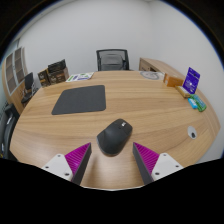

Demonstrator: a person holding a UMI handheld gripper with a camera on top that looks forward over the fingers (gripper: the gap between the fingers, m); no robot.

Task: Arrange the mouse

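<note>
A black computer mouse (114, 136) lies on the wooden table (150, 105), just ahead of my fingers and between their tips. My gripper (112, 160) is open, with clear gaps between the mouse and each magenta pad; the left pad (76, 157) and the right pad (150, 157) both show. A dark grey mouse mat (79, 99) lies flat on the table beyond the mouse, to the left.
A black office chair (112, 60) stands at the far side. Boxes and papers (56, 73) sit at the far left, a purple box (190, 79) and small items at the far right. A shelf (14, 72) stands left. A small round cap (192, 133) is set in the tabletop.
</note>
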